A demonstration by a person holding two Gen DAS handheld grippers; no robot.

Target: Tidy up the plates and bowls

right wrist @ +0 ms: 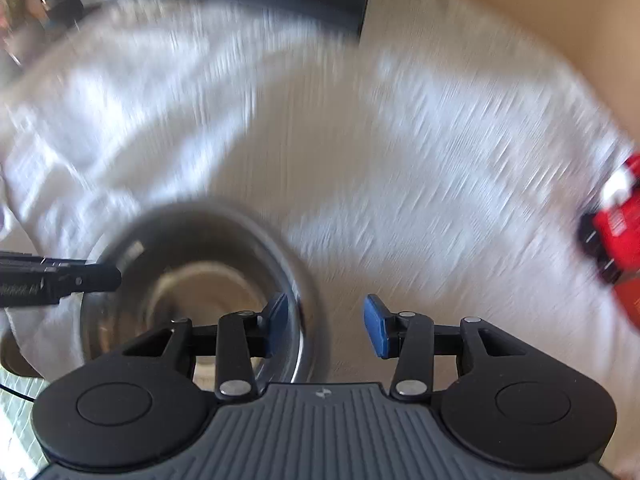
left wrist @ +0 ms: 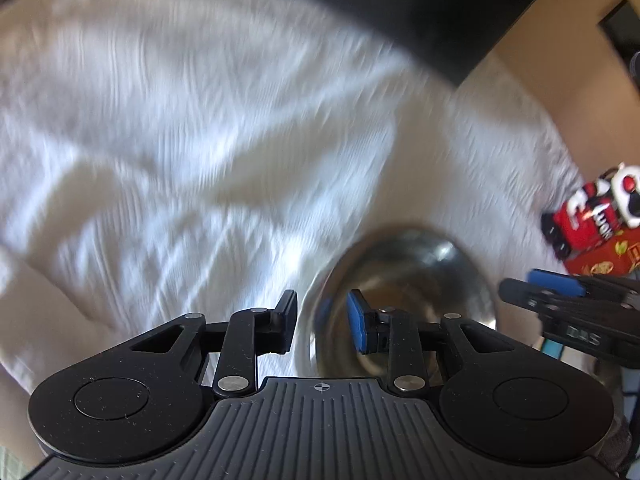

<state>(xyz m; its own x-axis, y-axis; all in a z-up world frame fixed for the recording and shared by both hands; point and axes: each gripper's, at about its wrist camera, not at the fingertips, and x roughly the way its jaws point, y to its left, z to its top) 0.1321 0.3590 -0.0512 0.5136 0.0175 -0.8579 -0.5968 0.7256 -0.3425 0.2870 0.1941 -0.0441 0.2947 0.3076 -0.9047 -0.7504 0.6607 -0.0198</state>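
A shiny steel bowl (left wrist: 412, 280) sits on a white cloth (left wrist: 180, 140). My left gripper (left wrist: 322, 322) is open, its fingers straddling the bowl's near left rim, one pad inside and one outside. In the right wrist view the same bowl (right wrist: 192, 264) is at lower left. My right gripper (right wrist: 326, 326) is open, its left finger over the bowl's right rim and its right finger over the cloth (right wrist: 400, 160). The right gripper also shows at the right edge of the left wrist view (left wrist: 560, 296). Both views are motion-blurred.
A red toy car (left wrist: 588, 216) lies on a red box (left wrist: 608, 258) at the right edge of the cloth; it also shows in the right wrist view (right wrist: 616, 236). A dark panel (left wrist: 420, 12) and a tan wall (left wrist: 560, 60) stand behind.
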